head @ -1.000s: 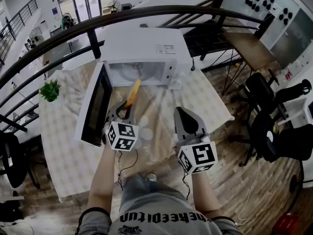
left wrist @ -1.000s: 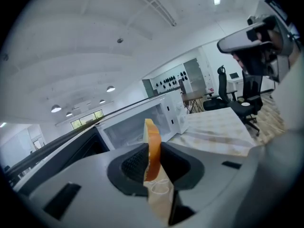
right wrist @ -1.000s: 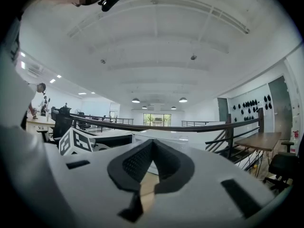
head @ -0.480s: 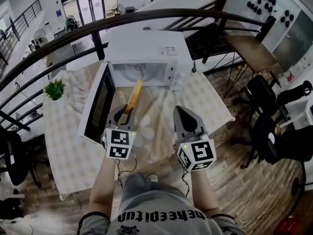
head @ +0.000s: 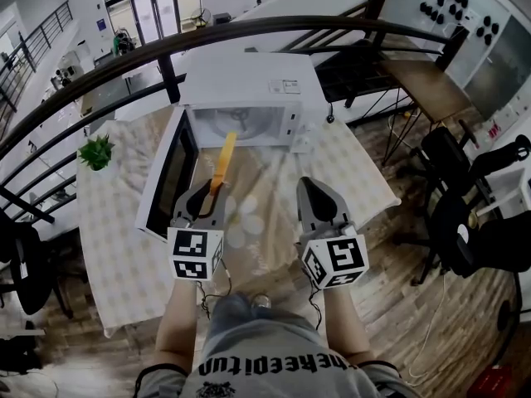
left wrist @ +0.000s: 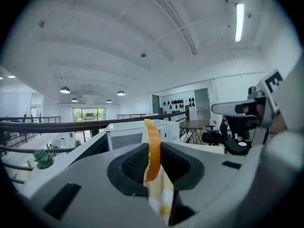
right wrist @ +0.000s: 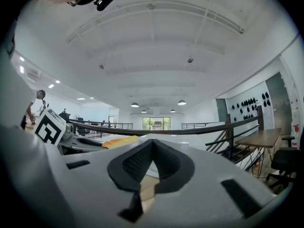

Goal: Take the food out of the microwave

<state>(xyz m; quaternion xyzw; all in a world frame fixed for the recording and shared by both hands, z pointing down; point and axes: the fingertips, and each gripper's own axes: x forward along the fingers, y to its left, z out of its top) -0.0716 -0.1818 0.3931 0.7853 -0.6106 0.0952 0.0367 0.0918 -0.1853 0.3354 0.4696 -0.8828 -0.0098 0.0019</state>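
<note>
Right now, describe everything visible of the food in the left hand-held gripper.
The food is a long, thin, flat piece, orange along its edge, pale with orange spots near the grip. It stands on edge, clamped at its near end between the jaws of the left hand-held gripper, and points toward the open microwave, its far end at the cavity's mouth. Only the gripper visibly touches it.

Bright, even daylight comes from the far windows [head: 149,7]. Ceiling lamps [left wrist: 65,90] and a strip light [left wrist: 239,20] glow, mildly blown out. Shadows are soft. Fisheye bending curves every edge, and the corners go black. The left hand-held gripper [left wrist: 153,146] is blurred up close.
</note>
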